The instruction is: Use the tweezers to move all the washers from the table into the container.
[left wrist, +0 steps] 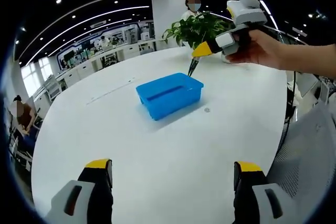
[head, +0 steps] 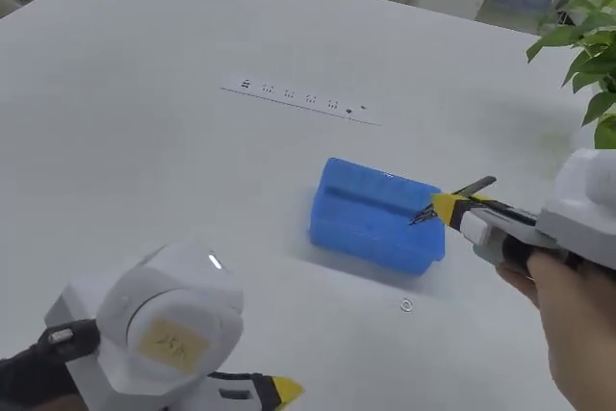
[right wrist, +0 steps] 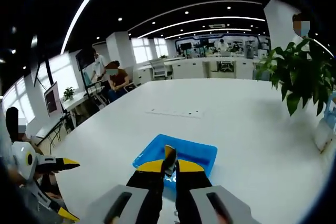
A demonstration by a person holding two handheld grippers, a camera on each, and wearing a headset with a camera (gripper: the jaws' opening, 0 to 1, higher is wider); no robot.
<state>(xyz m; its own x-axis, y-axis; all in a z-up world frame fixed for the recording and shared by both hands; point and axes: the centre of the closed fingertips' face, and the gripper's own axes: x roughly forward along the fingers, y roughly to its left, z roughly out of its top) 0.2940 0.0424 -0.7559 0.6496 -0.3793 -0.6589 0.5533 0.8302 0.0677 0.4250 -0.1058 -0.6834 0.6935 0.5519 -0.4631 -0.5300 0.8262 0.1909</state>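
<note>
Nearest the person, the left hand-held gripper point(left wrist: 172, 167) is hovering over the white table point(head: 144, 141), its 2 jaws spread wide and gripping nothing. Farther out, 1 washer point(head: 406, 305) is lying on the table just in front of the blue container point(head: 366, 243), not touching it. The right hand-held gripper point(head: 447, 207) is clamping the tweezers point(head: 478, 185), whose tips are pointing down over the container's right end; whether they are carrying a washer is too small to tell. Beyond, a socket strip point(head: 298, 100) is lying on the table, and a plant point(head: 587, 55) is standing at the far right.
</note>
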